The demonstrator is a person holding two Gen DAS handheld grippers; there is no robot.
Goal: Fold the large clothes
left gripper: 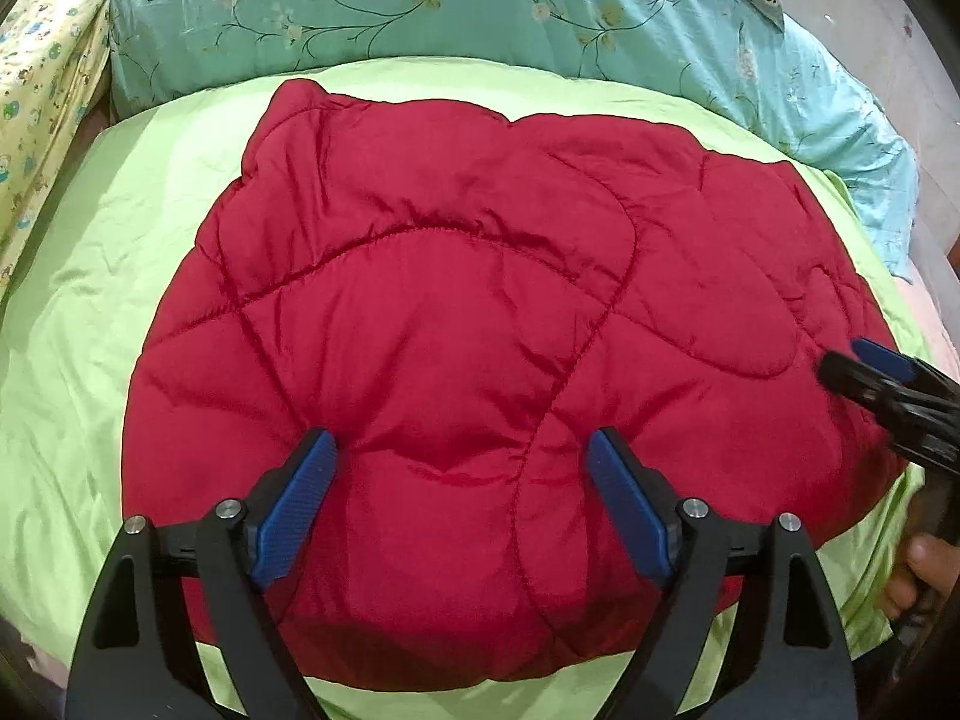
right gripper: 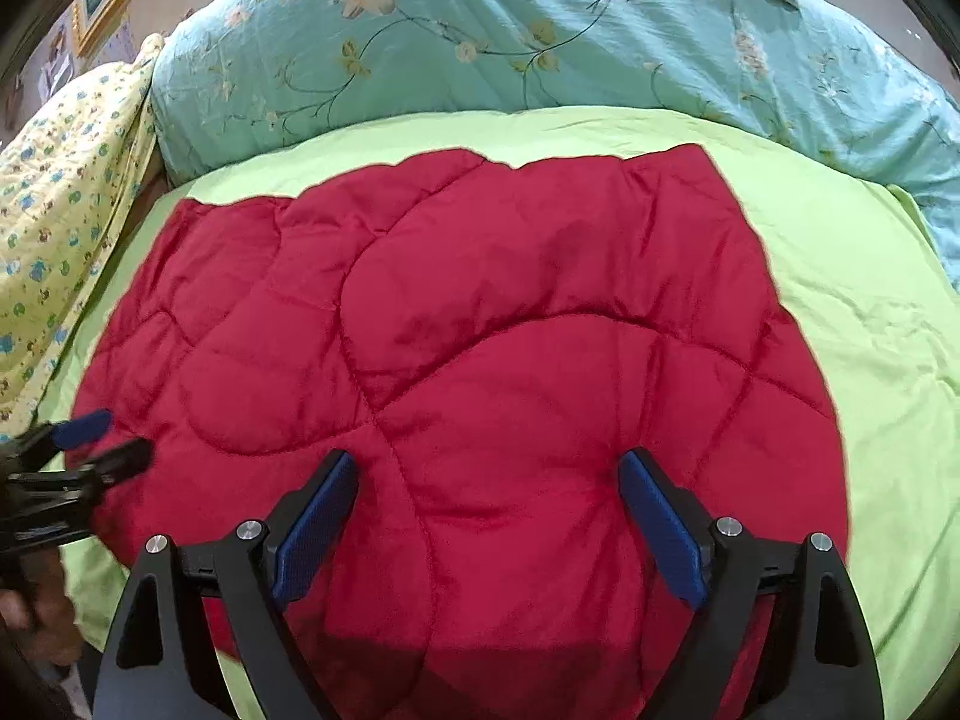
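A red quilted padded garment lies folded into a broad pad on a light green sheet. My left gripper stands open over the garment's near part, and its blue fingertips rest on the puffy fabric with nothing clamped between them. My right gripper is open in the same way over the garment's right half. Each gripper shows in the other's view: the right one at the garment's right edge, the left one at its left edge.
A teal floral blanket is bunched along the far side of the bed. Yellow patterned bedding lies at the far left. A hand holds the right gripper's handle. Green sheet shows all round the garment.
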